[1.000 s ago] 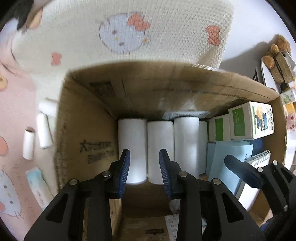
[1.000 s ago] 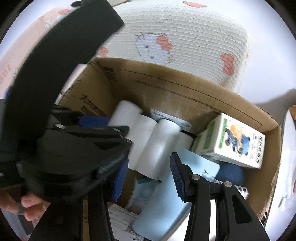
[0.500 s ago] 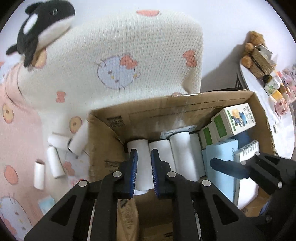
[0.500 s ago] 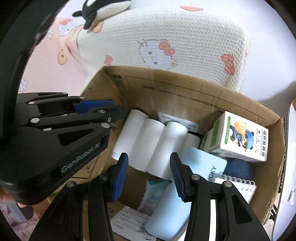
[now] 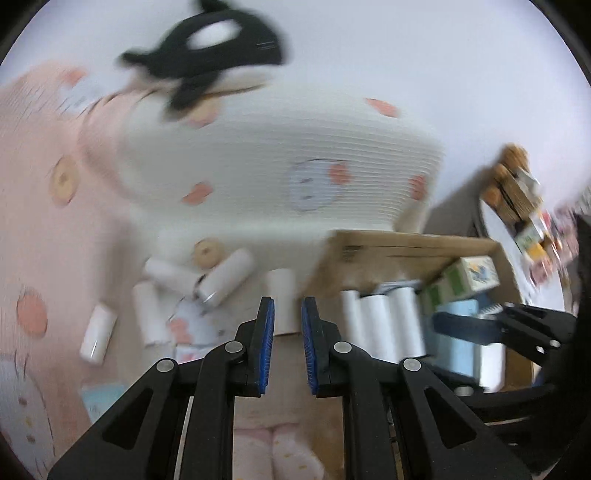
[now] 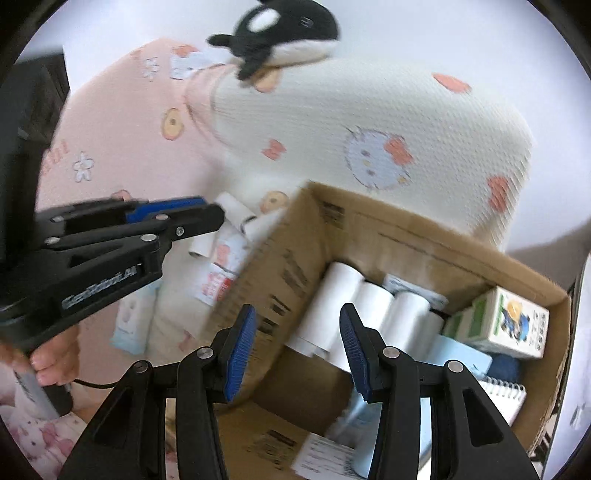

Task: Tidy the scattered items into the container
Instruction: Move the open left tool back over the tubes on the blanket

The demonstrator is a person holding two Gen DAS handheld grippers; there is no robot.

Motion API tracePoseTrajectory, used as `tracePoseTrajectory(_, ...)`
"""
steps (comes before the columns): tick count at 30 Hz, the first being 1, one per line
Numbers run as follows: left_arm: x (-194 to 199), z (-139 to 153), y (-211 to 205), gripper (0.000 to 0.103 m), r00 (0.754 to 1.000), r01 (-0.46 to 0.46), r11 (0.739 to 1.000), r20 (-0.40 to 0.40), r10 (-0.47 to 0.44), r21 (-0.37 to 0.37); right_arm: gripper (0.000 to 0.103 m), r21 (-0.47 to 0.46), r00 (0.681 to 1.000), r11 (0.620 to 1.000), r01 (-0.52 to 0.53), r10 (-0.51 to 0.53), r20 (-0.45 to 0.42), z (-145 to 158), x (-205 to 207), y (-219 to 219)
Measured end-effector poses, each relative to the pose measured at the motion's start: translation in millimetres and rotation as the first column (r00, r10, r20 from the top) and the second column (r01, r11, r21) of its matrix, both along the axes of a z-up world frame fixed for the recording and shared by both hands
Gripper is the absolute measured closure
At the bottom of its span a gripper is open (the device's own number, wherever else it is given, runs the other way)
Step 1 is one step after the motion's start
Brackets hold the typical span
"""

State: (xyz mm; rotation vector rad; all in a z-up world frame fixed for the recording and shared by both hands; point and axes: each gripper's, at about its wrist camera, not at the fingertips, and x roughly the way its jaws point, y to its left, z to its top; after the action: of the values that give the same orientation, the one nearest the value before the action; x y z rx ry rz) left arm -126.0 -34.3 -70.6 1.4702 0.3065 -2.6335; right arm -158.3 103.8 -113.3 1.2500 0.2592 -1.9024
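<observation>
Cardboard box sits on the pink printed bedding, its open top showing a row of white paper rolls packed side by side, a white-and-green carton with a cartoon animal and small print too fine to read, a pale blue packet, and a spiral notepad. Dark print runs along the box's outer and inner walls, but it is too blurred to read.

More white rolls lie scattered on the bedding just left of the box, together with small flat packets bearing pink print. The only legible writing is "GenRobot.AI" on the black body of the left gripper, seen from the right wrist view — a hand grips its handle.

Left gripper jaws stand close together with a narrow gap, nothing between the blue pads; they have just been closing. The right gripper hangs over the box's near-left corner, its jaws apart and empty.

Behind the box rests a cream waffle-knit pillow with a cartoon cat face and red bows; a black-and-white orca plush sits on top. The wall behind is plain white — a cluttered shelf shows at the far right.
</observation>
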Motion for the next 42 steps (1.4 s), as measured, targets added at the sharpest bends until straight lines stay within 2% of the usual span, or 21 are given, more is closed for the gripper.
tracePoseTrajectory(3,8.1,-0.9,-33.8,0.086,0.998,-0.055,0.996,-0.004,0.055,0.064,0.059,-0.023,1.000,0.999,-0.029,0.028,-0.012,12.2,10.2,-15.8)
tracePoseTrajectory(12,53.0,30.7,-112.2,0.086,0.971,-0.194,0.975,-0.125,0.206,0.106,0.059,-0.027,0.990,0.992,-0.122,0.120,-0.076,46.1,42.9,-66.0)
tracePoseTrajectory(18,78.1,34.2,-154.0,0.086,0.940,-0.297,0.950,-0.144,0.309,0.098,0.058,-0.040,0.976,0.983,-0.178,0.172,-0.134,63.3,59.6,-100.9)
tracePoseTrajectory(20,84.7,32.0,-165.6,0.086,0.935,-0.312,0.944,-0.143,0.325,0.108,0.056,-0.045,0.970,0.979,-0.197,0.188,-0.156,68.0,67.8,-114.8)
tracePoseTrajectory(22,92.4,31.3,-174.4,0.086,0.929,-0.326,0.939,-0.148,0.340,0.108,0.050,-0.048,0.962,0.974,-0.220,0.208,-0.177,70.3,75.3,-125.8)
tracePoseTrajectory(26,104.4,29.7,-186.8,0.086,0.918,-0.356,0.932,-0.159,0.363,0.074,0.050,-0.034,0.943,0.964,-0.264,0.251,-0.219,70.5,91.9,-150.7)
tracePoseTrajectory(29,110.5,22.5,-196.5,0.086,0.915,-0.369,0.927,-0.149,0.376,0.069,0.050,-0.048,0.940,0.958,-0.282,0.266,-0.212,68.1,98.4,-165.7)
tracePoseTrajectory(32,114.3,13.1,-208.2,0.086,0.912,-0.382,0.920,-0.124,0.390,0.089,0.050,-0.110,0.950,0.958,-0.263,0.238,-0.201,62.2,101.6,-176.9)
tracePoseTrajectory(35,120.1,7.8,-220.4,0.086,0.902,-0.407,0.908,-0.117,0.417,0.096,0.050,-0.254,0.973,0.944,-0.211,0.179,-0.144,48.8,99.7,-183.0)
tracePoseTrajectory(38,124.8,2.9,-228.8,0.086,0.898,-0.415,0.905,-0.116,0.424,0.095,0.050,-0.292,0.989,0.946,-0.141,0.122,-0.080,31.5,95.1,-189.9)
tracePoseTrajectory(42,125.2,-12.2,-242.3,0.086,0.898,-0.418,0.899,-0.087,0.431,0.130,0.046,-0.341,0.991,0.934,-0.107,0.073,-0.111,22.5,93.2,-191.7)
